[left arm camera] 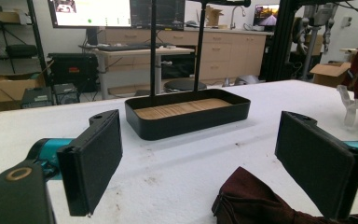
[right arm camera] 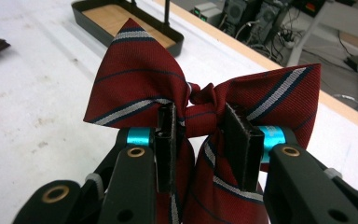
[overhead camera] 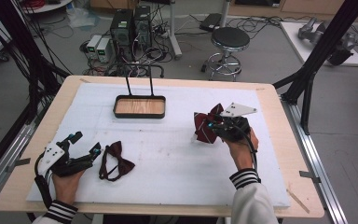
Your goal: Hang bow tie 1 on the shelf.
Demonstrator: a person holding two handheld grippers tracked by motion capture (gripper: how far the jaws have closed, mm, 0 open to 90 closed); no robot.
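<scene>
The counter [overhead camera: 168, 158] is seen from above; the black tray [overhead camera: 139, 107] is shared by both low, close hand-held gripper views.

A black tray [overhead camera: 119, 113] with a wooden floor and a tall wire handle sits on the white foam mat [overhead camera: 168, 158] toward twelve o'clock. Beyond the table, at one o'clock, stands a round black stool [overhead camera: 230, 39] on a chrome base. Two computer towers [overhead camera: 131, 26] stand on the floor at eleven o'clock among tangled cables, with what may be small power units [overhead camera: 99, 47] beside them.
</scene>
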